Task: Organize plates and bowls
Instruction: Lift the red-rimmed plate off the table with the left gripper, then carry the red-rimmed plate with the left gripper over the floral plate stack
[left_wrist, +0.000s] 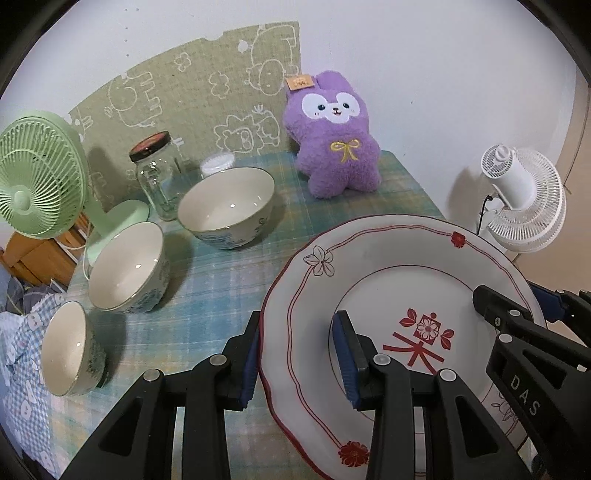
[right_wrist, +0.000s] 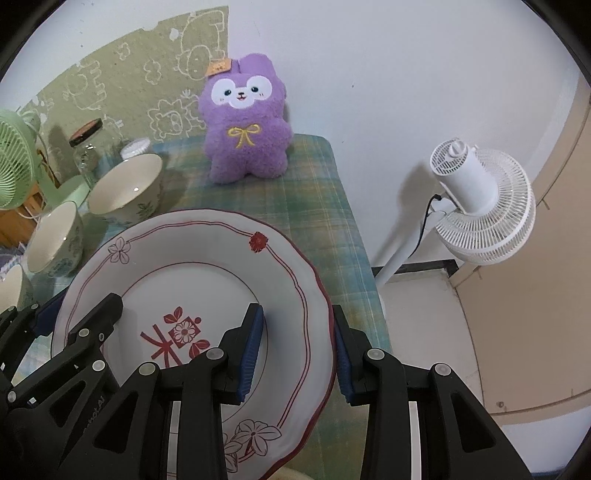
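One plate (left_wrist: 391, 266), white with a red line border and a red motif in its well, is held up off the tabletop (left_wrist: 229, 280) by both hand-held grippers at once. The left hand-held gripper (left_wrist: 299, 354) straddles the plate's left rim, one blue pad under the edge and the other on the inner face, jaws narrow and clamped on it. The right hand-held gripper (right_wrist: 299, 350) grips the opposite rim the same way, one pad inside the well side and one outside the scalloped edge. Both point steeply downward, and each shows in the other's view as a black arm reaching in across the plate.

Three bowls stand to the plate's left in a diagonal row on the checked cloth: the largest bowl (left_wrist: 227, 206) farthest back, a middle bowl (left_wrist: 127, 267) nearer, and the smallest bowl (left_wrist: 70, 349) nearest, at the cloth's edge. All three are empty, cream inside with green patterning outside, and apart from each other.

Behind the bowls are one glass jar (left_wrist: 157, 175) with a dark lid and one small white lid-like item (left_wrist: 218, 164). One purple plush (left_wrist: 332, 136) leans on the wall at the back. There are two fans: a green fan (left_wrist: 40, 177) at the left by the jar, and a white fan (right_wrist: 480, 206) on a stand off the tabletop's right side.
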